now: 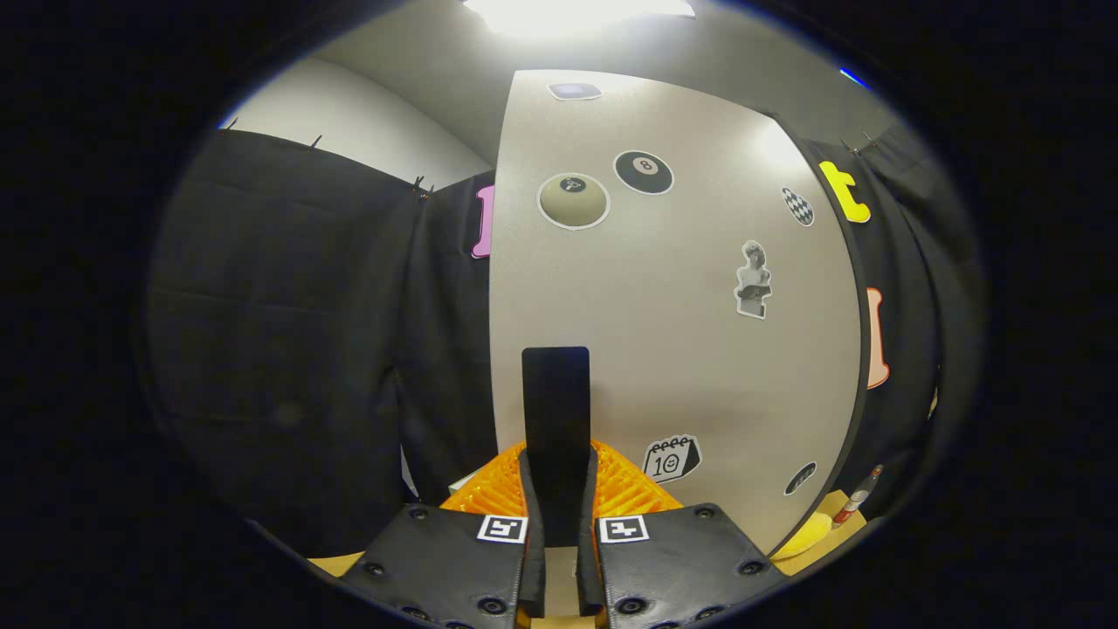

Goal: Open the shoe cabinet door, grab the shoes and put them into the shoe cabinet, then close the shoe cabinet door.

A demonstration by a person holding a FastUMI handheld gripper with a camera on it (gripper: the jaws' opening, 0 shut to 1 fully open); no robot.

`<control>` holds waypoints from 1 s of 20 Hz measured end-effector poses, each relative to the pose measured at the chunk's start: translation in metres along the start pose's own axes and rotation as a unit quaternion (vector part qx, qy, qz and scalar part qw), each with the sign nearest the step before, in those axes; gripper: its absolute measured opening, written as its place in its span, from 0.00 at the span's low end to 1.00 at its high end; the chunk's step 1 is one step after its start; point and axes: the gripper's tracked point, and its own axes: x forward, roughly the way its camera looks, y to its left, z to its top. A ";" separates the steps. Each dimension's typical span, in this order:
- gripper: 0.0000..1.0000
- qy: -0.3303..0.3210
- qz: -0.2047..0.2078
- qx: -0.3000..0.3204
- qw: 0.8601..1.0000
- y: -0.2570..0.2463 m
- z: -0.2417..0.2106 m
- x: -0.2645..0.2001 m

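As my tool clamps door handle, door-opening step underway; next I pull cabinet door outward.

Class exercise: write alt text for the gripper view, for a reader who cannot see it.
The gripper is shut on the black handle of a pale cabinet door covered in stickers, including an eight-ball sticker. Black cloth hangs behind the door on both sides.

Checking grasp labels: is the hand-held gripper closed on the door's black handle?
Yes, both fingers of the hand-held gripper press the black handle on the cabinet door.
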 end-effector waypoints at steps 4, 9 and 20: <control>0.16 0.000 0.008 0.011 1.000 -0.003 0.000 -0.015; 0.16 0.002 0.013 0.017 1.000 -0.010 0.002 -0.038; 0.16 0.002 0.010 0.018 1.000 -0.038 0.008 -0.097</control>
